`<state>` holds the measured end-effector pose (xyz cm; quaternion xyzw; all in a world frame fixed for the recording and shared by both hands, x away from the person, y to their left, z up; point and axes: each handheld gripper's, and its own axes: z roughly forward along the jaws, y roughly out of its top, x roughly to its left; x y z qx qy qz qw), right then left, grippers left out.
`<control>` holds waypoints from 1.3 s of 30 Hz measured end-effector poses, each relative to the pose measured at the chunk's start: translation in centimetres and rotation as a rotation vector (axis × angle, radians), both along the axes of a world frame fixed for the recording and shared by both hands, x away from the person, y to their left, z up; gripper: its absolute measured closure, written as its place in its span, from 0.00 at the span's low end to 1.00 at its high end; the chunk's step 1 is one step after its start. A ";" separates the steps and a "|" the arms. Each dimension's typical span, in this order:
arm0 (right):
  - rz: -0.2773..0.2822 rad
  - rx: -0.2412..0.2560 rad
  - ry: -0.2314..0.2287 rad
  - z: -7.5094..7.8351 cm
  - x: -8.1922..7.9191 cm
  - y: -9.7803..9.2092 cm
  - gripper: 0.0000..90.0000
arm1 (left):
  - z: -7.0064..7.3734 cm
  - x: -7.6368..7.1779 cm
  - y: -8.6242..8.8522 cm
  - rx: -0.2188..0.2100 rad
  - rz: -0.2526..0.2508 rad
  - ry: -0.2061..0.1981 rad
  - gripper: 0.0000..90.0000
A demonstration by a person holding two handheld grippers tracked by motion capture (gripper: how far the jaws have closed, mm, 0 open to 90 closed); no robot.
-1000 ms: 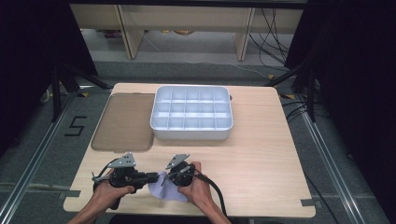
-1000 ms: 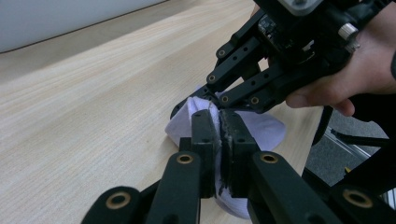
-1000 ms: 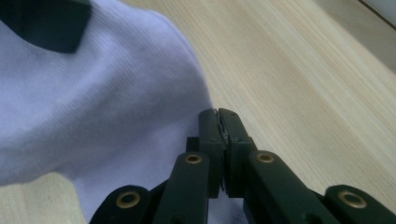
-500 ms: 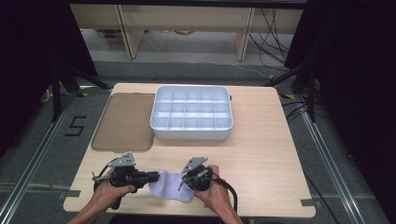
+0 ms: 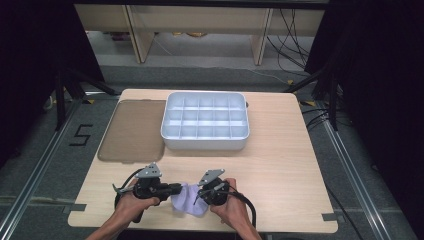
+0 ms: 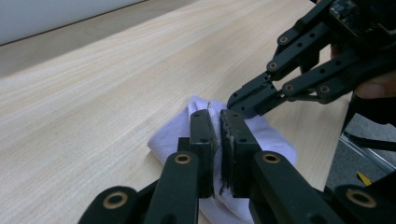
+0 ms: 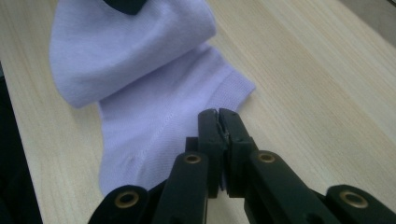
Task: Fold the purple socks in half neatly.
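Jaws first: our left gripper (image 6: 219,135) is clenched on a fold of the lilac sock (image 7: 140,93) at the bench's (image 5: 280,165) near edge, and our right gripper (image 7: 218,135) is pinching the sock's cuff hem. We should keep both grips firm and draw apart evenly. Farther off sit the compartment tray (image 5: 205,120) and brown lid (image 5: 132,130).

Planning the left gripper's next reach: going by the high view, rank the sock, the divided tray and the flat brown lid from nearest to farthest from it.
1. Pale lilac sock: touching, right of the left gripper.
2. Flat brown plastic lid: ahead, table's left.
3. White divided plastic tray: ahead-right; nearly as close, hard to separate.
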<state>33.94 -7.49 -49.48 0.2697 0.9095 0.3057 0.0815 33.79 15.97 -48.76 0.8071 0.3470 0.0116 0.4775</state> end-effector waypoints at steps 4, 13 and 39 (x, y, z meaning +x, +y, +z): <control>0.000 0.013 0.000 -0.1 0.1 -0.1 0.98 | -0.4 0.2 -0.7 -0.007 0.000 0.016 0.92; 0.010 0.023 0.012 -0.1 0.2 -0.2 0.97 | -1.0 0.5 -1.9 -0.003 -0.008 0.020 0.88; -0.031 0.146 -0.048 2.6 -0.7 -2.2 0.95 | -2.0 -1.4 -0.8 0.121 -0.150 -0.012 0.88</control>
